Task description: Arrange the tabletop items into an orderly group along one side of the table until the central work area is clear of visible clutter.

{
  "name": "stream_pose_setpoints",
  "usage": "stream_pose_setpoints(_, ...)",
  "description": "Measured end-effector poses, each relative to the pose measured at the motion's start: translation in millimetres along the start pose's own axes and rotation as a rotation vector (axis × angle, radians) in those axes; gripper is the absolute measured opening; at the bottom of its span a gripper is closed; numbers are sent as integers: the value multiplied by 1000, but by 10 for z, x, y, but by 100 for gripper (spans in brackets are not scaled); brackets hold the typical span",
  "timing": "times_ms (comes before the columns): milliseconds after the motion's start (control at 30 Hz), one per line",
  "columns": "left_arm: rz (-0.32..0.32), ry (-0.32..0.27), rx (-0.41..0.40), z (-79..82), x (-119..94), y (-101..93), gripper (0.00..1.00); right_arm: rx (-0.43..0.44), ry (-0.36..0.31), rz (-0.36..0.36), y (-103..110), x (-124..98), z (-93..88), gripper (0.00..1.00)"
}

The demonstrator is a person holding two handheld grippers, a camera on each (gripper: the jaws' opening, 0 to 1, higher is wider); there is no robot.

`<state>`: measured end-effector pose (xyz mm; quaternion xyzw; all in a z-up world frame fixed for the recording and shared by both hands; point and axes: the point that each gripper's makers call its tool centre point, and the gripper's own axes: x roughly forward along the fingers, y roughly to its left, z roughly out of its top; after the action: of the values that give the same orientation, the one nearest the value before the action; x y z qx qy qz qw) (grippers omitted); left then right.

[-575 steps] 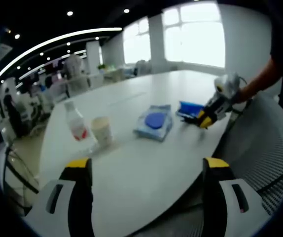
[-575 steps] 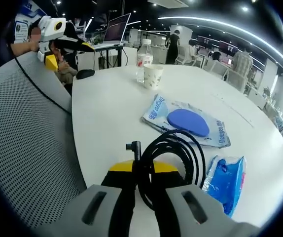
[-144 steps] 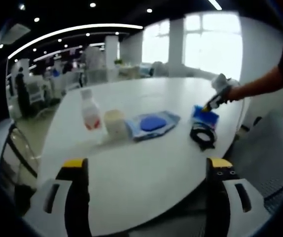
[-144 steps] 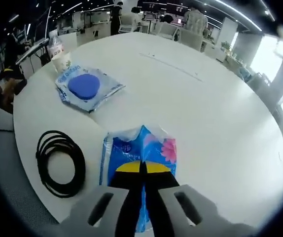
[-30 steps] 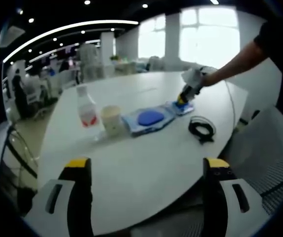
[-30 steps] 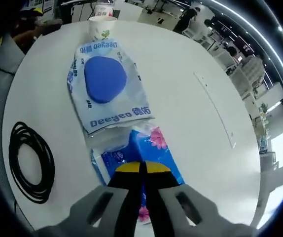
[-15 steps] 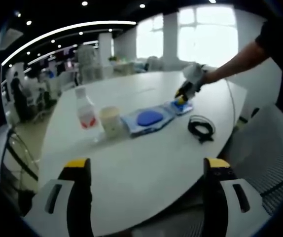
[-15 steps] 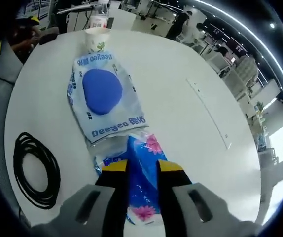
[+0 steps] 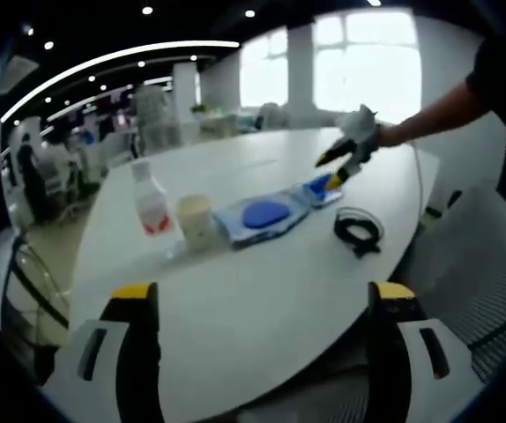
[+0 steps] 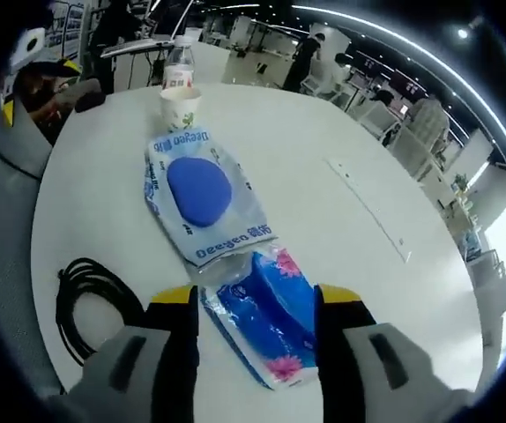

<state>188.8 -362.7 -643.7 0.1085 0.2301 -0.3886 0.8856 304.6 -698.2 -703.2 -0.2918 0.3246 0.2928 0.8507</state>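
White round table (image 10: 385, 176) with five items in a row near one edge.
One bottle (image 10: 177, 69), one paper cup (image 10: 181, 107), one wipes packet (image 10: 204, 207), one blue tissue pack (image 10: 271, 313) and one black cable coil (image 10: 90, 300) lie there; the right gripper (image 10: 256, 304) hangs spread above the tissue pack, and the left gripper (image 9: 262, 304) is spread too, holding nothing.
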Motion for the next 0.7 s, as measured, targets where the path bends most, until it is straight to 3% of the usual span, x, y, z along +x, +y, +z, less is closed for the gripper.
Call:
stream_pose_setpoints(400,-2,-6,13,6,-3,-8,98,57,-75,17,327,-218,-29,69)
stream_pose_setpoints(700,-7,-11,11,9,2,-17,100,107,-125,21,602,-352,-26,72)
